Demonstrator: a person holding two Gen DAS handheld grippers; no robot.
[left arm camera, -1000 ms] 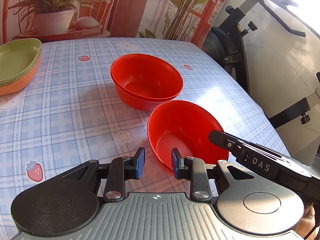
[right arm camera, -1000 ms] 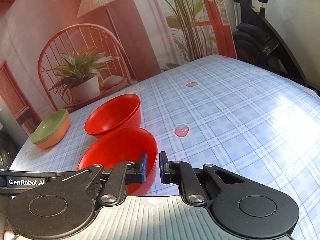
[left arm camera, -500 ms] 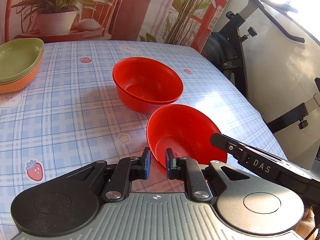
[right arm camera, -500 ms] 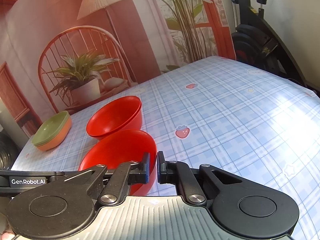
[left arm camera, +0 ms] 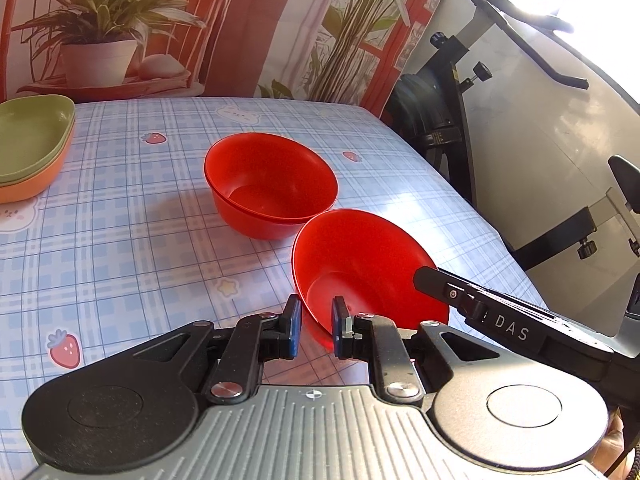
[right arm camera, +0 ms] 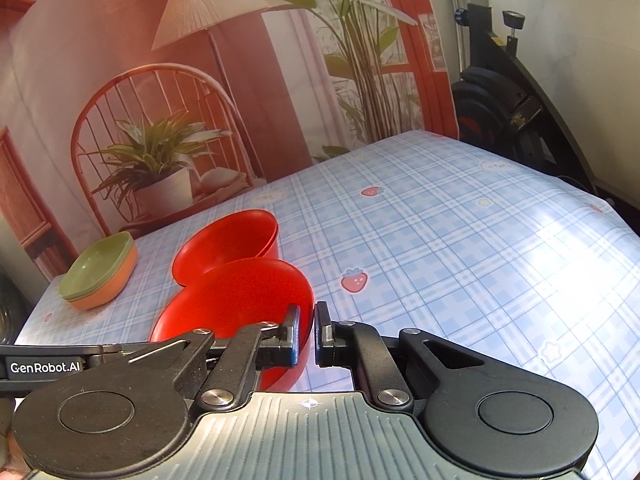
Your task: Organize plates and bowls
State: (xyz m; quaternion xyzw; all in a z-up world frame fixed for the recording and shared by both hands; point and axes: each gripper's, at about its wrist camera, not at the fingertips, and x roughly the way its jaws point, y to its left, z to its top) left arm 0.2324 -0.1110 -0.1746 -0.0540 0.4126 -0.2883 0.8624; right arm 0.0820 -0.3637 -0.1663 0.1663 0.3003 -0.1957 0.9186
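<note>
A red bowl [left arm camera: 368, 264] is held tilted off the table between both grippers. My left gripper [left arm camera: 316, 328] is shut on its near rim. My right gripper [right arm camera: 307, 336] is shut on the opposite rim; the bowl [right arm camera: 236, 304] fills the left of its view, and its body enters the left wrist view from the right. Behind stand two nested red bowls [left arm camera: 272, 188], also seen in the right wrist view [right arm camera: 228, 240]. A green plate nested in an orange one [left arm camera: 32, 148] sits at the far left of the table, shown too in the right wrist view [right arm camera: 100, 268].
The table wears a blue checked cloth with strawberry prints [right arm camera: 460, 248]. An exercise bike [left arm camera: 448, 120] stands past the table's right edge. A printed backdrop with a plant and chair [right arm camera: 160, 160] hangs behind the table.
My left gripper closed from open onto the bowl's near rim. The right gripper tightened on the far rim. The bowl tipped up and both views drew back slightly from the nested bowls.
</note>
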